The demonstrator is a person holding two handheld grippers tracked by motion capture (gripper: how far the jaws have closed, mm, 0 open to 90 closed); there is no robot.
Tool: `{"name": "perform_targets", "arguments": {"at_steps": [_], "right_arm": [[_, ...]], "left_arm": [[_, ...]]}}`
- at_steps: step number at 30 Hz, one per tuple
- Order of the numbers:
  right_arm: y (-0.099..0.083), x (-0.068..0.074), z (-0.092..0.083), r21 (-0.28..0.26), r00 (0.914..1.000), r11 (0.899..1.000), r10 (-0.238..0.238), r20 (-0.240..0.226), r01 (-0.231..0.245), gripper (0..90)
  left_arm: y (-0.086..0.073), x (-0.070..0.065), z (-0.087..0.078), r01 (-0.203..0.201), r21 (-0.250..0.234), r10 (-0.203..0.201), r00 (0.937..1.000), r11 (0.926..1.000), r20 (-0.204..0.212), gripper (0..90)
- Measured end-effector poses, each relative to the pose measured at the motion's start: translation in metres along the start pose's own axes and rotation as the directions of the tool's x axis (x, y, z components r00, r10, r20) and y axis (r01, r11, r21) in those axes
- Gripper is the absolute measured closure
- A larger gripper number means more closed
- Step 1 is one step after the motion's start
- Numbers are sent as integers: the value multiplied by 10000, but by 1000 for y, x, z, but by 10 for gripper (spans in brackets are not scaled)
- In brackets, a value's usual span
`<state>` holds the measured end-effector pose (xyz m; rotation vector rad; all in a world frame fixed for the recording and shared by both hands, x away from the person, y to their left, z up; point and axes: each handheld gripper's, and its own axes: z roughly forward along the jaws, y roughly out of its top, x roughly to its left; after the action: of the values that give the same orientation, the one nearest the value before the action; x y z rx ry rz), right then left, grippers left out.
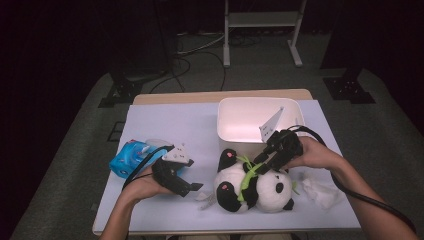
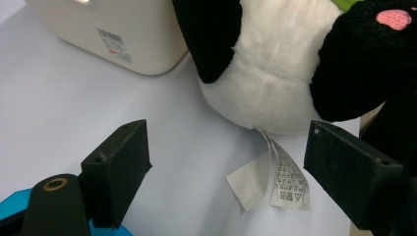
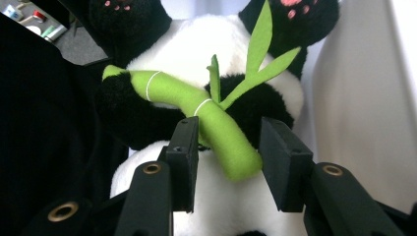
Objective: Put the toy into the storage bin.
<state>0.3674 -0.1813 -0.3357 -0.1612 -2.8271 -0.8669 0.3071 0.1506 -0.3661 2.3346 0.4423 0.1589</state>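
A black-and-white plush panda point(image 1: 250, 187) lies on the table in front of a white bin point(image 1: 250, 125), hugging a green felt bamboo stalk point(image 3: 172, 91). My right gripper point(image 1: 262, 162) comes down on it from above. Its jaws point(image 3: 228, 157) straddle the lower end of the stalk. The left pad touches the felt and the right pad stands a little off it, so the gripper is open. My left gripper point(image 1: 195, 189) lies low on the table to the panda's left, open wide point(image 2: 231, 172). The panda's white care tag point(image 2: 280, 177) lies flat between its jaws, untouched.
A blue tissue pack point(image 1: 127, 157) sits at the table's left, behind my left hand. Crumpled white tissue point(image 1: 320, 190) lies to the right of the panda. The bin's wall point(image 3: 364, 98) stands close beside the panda. A pale lilac cloth point(image 1: 165, 125) covers the table.
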Motion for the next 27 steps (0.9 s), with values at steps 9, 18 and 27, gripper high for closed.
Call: {"name": "perform_targets", "arguments": {"at_steps": [9, 18, 27], "right_arm": [[-3, 6, 2, -164, 10000, 9999, 0, -89, -1, 737], [-1, 10, -4, -202, 10000, 9998, 77, -14, -77, 772], [1, 13, -10, -294, 9998, 9996, 62, 180, -57, 783]], "left_arm": [[-1, -1, 1, 113, -21, -113, 9999, 9999, -10, 166], [-3, -2, 3, 158, 34, -158, 9999, 9999, 25, 166], [-5, -2, 5, 222, 9, -222, 9997, 9998, 34, 166]]}}
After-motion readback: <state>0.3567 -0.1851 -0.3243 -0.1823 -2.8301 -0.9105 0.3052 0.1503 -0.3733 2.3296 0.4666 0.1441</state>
